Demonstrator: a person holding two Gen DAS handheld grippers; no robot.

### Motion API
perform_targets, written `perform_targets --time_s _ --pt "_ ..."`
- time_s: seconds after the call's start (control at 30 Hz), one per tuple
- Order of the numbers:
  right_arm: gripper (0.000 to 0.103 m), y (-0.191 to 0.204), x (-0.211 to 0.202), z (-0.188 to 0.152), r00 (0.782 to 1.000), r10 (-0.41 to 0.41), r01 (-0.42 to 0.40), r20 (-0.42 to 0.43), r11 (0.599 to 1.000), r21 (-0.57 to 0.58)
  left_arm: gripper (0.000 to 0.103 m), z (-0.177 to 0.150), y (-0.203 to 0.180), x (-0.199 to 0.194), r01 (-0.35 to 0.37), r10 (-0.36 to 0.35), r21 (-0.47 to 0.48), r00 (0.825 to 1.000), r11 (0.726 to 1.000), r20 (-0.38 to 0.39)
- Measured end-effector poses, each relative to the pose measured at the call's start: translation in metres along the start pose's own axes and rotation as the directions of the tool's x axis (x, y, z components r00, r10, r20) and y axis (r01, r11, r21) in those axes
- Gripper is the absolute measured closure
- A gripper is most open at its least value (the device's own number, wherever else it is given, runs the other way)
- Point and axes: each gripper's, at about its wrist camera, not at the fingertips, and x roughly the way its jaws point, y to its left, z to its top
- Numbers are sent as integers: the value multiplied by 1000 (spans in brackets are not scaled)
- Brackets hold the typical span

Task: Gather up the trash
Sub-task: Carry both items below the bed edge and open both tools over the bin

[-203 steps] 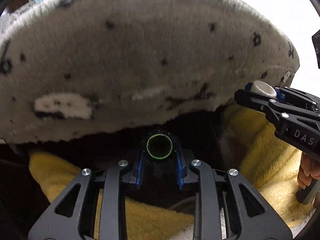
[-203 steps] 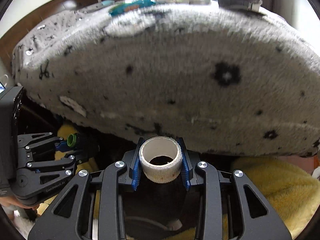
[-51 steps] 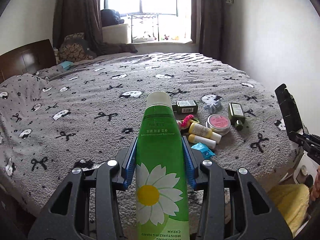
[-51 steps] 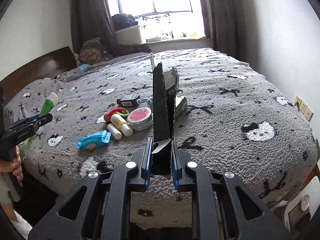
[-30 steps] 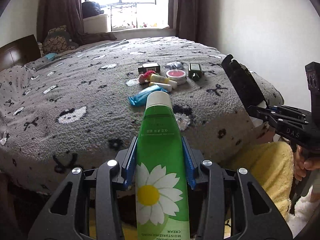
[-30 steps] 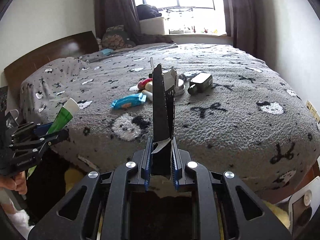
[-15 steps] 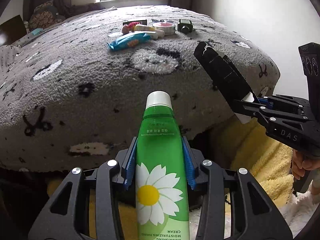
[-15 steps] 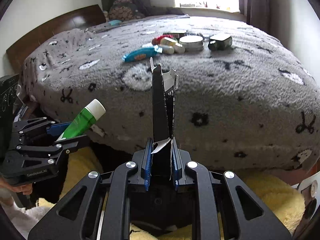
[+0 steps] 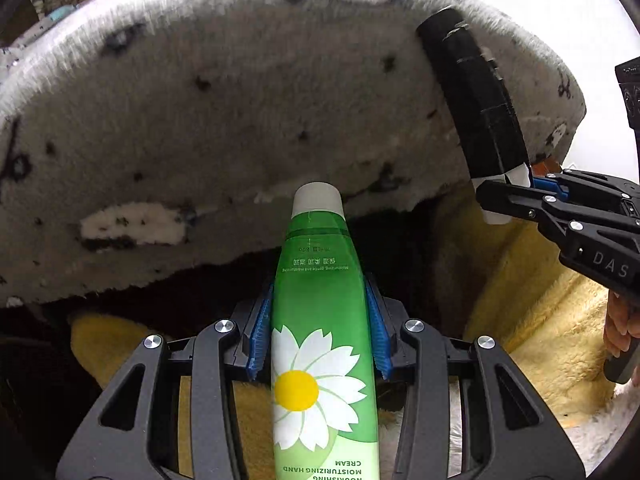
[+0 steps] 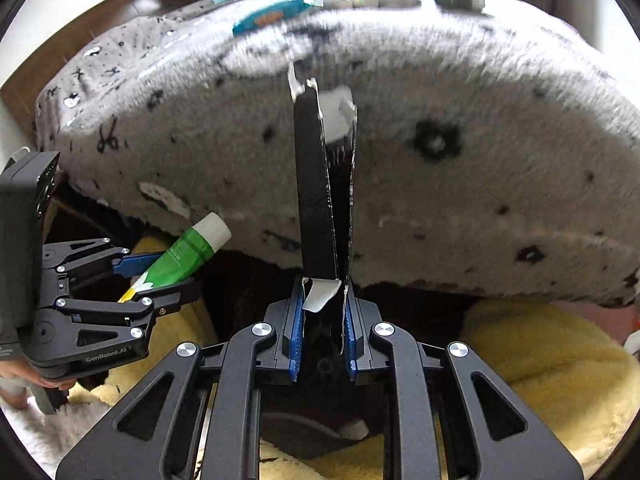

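Observation:
My left gripper (image 9: 320, 328) is shut on a green hand cream tube (image 9: 320, 320) with a white cap and a daisy print; it also shows in the right wrist view (image 10: 180, 256). My right gripper (image 10: 322, 332) is shut on a flattened black cardboard box (image 10: 320, 184) with torn white edges, held upright; the box also shows in the left wrist view (image 9: 472, 96). Both grippers are low beside the bed edge, over a dark opening (image 10: 320, 400) between yellow fluffy fabric.
The grey fleece bed cover (image 10: 440, 128) hangs in front of both grippers. Several small items, among them a blue wrapper (image 10: 268, 16), lie on top of the bed. A yellow fluffy blanket (image 9: 540, 320) lies below, right and left.
Both grippers have dropped from above the bed to below its edge, still holding the tube and the box. The bed top has nearly left view.

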Motion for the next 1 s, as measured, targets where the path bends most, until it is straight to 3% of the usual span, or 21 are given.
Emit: perform_targets --time_s 0.4,0.67,0.87,0.97,1.0 --pt "85 1 53 -17 983 24 -26 -181 1000 -4 63 -12 7 46 31 -34 -22 991 999 -131" --pt "85 2 62 -22 976 17 -17 -215 1000 2 63 -17 8 57 36 -40 -29 986 999 -163" --pt "79 7 68 -22 975 8 -7 -221 1000 6 63 -12 -4 70 38 -40 -13 986 999 -161" --pt "71 6 69 -21 976 -6 11 -218 1000 21 62 -11 -8 70 37 -36 6 986 999 -160" --pt "65 3 67 -19 977 -15 21 -214 999 27 56 -11 -10 69 34 -31 12 987 999 -157"
